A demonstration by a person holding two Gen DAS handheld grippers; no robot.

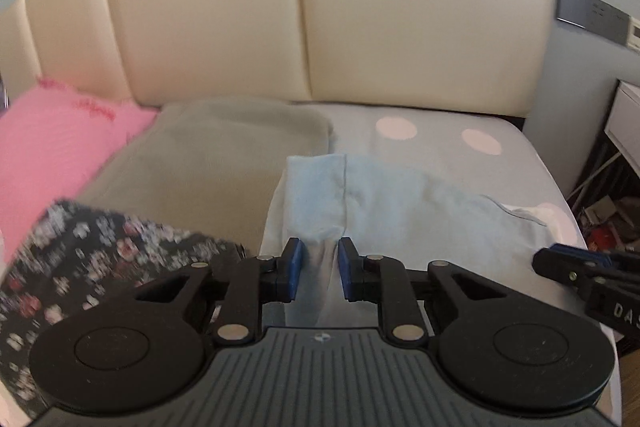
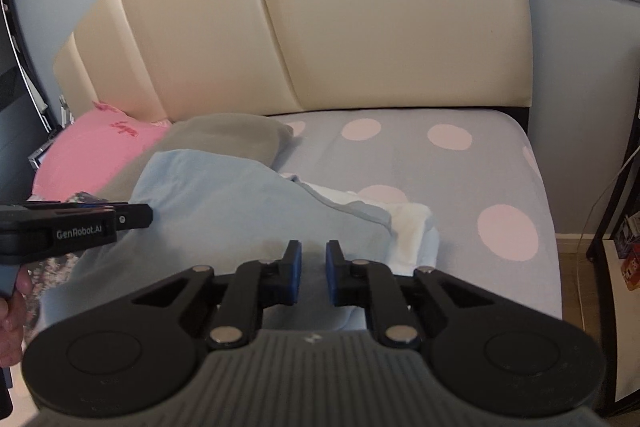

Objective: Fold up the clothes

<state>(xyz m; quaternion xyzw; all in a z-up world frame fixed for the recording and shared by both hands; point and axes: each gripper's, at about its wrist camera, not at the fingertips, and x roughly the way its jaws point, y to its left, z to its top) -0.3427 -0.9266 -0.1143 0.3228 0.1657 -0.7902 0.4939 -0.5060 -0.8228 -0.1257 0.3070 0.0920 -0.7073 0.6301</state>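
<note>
A light blue garment (image 1: 400, 203) lies on the bed, with a sleeve or edge folded over its left part. It also shows in the right wrist view (image 2: 224, 203), with white cloth (image 2: 408, 227) under its right edge. My left gripper (image 1: 319, 269) has its blue pads a small gap apart, with a pinched ridge of the blue fabric between them. My right gripper (image 2: 313, 273) hovers over the garment's near right part, pads slightly apart, with fabric seen in the gap. Each gripper shows in the other's view, the right one (image 1: 576, 267) and the left one (image 2: 80, 223).
A grey folded cloth (image 1: 208, 163) and a pink pillow (image 1: 52, 155) lie at the left. A dark floral garment (image 1: 100, 259) lies at the near left. The padded cream headboard (image 1: 320, 7) stands behind. The bed's right edge (image 2: 548, 227) drops to a cluttered floor.
</note>
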